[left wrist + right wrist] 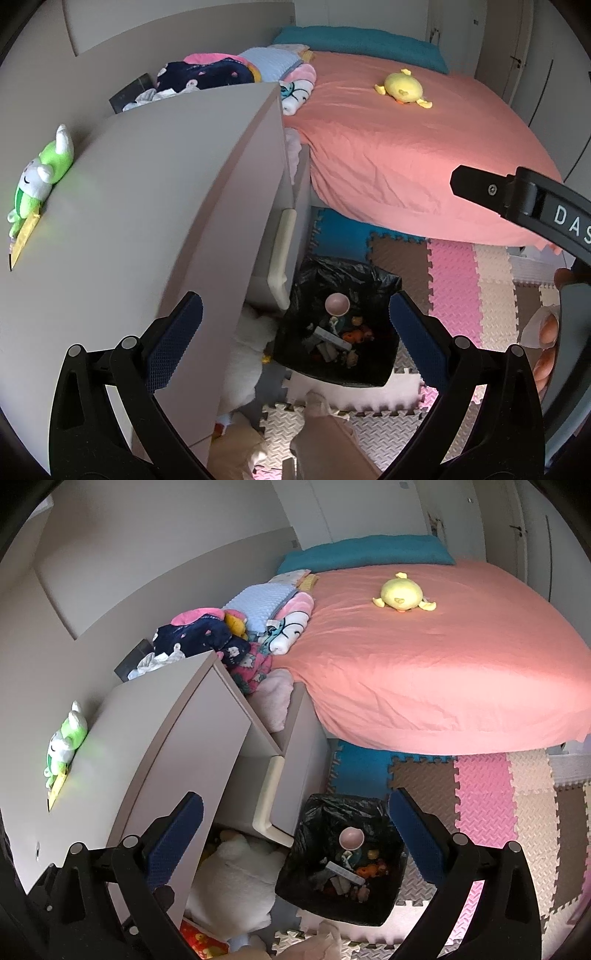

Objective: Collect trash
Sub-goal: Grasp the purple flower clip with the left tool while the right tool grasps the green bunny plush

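Trash already fills the black-lined bin [341, 864] on the foam mat [484, 797], wedged between the grey cabinet [177, 723] and the pink bed [443, 672]. Left gripper [295, 332] and right gripper [295, 830] both hang above it, jaws spread wide and empty. Inside lie a pink cup [351, 838], an orange scrap and small bits. They look light; the thin liner seems slippery, so I'd pinch its crumpled rim.
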A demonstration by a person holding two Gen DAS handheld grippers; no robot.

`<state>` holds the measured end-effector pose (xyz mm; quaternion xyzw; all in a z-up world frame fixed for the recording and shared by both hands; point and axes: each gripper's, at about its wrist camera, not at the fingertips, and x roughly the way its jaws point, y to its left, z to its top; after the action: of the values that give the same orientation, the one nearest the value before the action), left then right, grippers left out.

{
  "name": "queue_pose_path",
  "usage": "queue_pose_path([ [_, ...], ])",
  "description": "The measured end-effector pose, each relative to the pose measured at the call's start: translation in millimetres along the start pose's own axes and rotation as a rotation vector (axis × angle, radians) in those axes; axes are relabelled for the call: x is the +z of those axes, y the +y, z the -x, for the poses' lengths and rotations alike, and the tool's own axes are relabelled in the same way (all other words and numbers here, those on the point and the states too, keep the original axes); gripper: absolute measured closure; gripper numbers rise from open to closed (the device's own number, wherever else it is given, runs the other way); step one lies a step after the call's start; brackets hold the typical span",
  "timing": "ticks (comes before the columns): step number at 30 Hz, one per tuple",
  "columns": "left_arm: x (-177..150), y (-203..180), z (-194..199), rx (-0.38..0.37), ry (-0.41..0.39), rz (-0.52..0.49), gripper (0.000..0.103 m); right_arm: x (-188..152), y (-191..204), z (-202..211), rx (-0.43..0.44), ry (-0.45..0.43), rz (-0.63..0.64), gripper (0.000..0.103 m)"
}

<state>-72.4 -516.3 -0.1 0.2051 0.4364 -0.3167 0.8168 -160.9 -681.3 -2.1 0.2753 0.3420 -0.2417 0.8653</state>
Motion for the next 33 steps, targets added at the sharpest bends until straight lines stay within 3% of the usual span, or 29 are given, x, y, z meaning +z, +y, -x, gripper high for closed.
queue_pose_path([
  [14, -1, 76, 24, 0.026, -0.048, 0.079, 0.005, 5, 76, -9, 0.063, -0.001, 0.102, 0.003],
  [27, -12, 182, 39, 0.091, -0.057, 0.198, 0.005, 8, 188, -26, 0.189, -0.019, 0.186, 0.003],
  [33, -24, 240, 45, 0.124, -0.060, 0.282, 0.005, 0, 245, -41, 0.228, 0.023, 0.249, 0.003],
])
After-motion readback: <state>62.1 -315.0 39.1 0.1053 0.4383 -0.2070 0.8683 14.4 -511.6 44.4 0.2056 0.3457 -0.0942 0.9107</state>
